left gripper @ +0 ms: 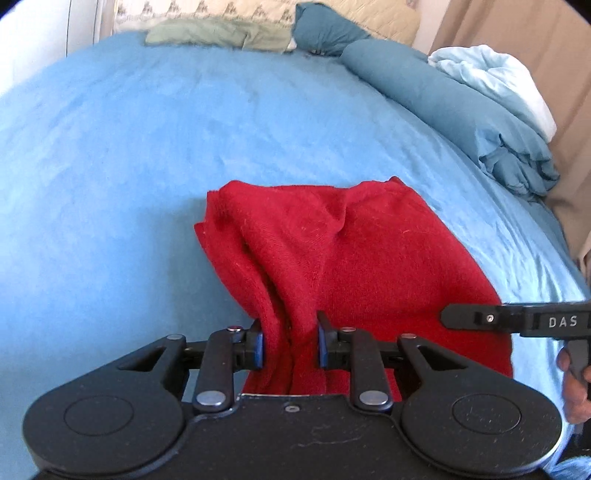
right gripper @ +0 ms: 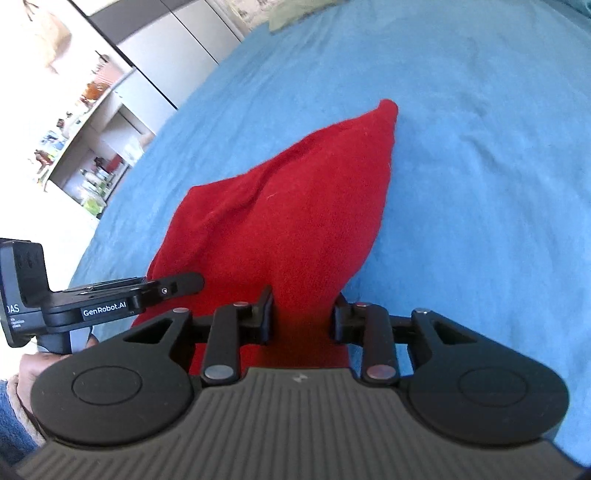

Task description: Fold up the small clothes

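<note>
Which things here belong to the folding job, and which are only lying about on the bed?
For the job:
red cloth
left gripper, closed on the cloth
right gripper, fingers around the cloth
blue bed sheet, the work surface

Just lying about:
teal duvet
green pillow
white blanket

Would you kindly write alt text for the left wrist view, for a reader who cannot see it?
The left gripper has a bunched edge of a red knitted garment between its blue-padded fingers, the rest lying on a light blue bedspread. The right gripper reaches in from the right over the garment; pillows and rumpled teal bedding lie beyond.
</note>
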`<state>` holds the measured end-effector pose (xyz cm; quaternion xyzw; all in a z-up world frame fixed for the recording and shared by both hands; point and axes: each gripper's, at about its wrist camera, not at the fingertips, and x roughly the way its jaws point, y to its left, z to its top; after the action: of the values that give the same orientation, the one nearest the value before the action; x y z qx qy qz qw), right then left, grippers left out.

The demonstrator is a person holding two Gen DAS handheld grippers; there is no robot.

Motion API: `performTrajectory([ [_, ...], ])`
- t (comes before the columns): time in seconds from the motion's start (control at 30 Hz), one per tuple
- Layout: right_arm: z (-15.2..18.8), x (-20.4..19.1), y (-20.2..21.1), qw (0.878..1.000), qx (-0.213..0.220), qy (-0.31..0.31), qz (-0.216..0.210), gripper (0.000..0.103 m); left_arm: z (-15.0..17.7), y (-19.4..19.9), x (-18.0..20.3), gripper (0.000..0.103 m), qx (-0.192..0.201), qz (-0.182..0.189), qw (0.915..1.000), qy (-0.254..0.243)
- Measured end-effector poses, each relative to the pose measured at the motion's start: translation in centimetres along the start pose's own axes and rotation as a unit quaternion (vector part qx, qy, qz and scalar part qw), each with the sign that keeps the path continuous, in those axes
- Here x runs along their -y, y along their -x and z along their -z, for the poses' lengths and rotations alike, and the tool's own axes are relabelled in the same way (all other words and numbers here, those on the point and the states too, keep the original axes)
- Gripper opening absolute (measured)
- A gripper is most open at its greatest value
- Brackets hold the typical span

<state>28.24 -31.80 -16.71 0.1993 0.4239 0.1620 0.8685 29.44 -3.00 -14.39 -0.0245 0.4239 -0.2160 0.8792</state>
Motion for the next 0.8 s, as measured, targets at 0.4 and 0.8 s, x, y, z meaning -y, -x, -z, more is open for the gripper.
performTrajectory([
  [0.4, -0.9, -3.1, 4.5, 0.990, 0.086, 0.013, 0.115, 0.103, 0.5, 4.6, -1.0, 0.096, 0.051, -0.121, 0.9912, 0.016],
  [0.8, 1.4, 0.3, 0.6, 0.985, 0.058, 0.017, 0.161, 0.103, 1.8, 0.2, -2.9, 0.097, 0.021, -0.137, 0.9901, 0.021],
])
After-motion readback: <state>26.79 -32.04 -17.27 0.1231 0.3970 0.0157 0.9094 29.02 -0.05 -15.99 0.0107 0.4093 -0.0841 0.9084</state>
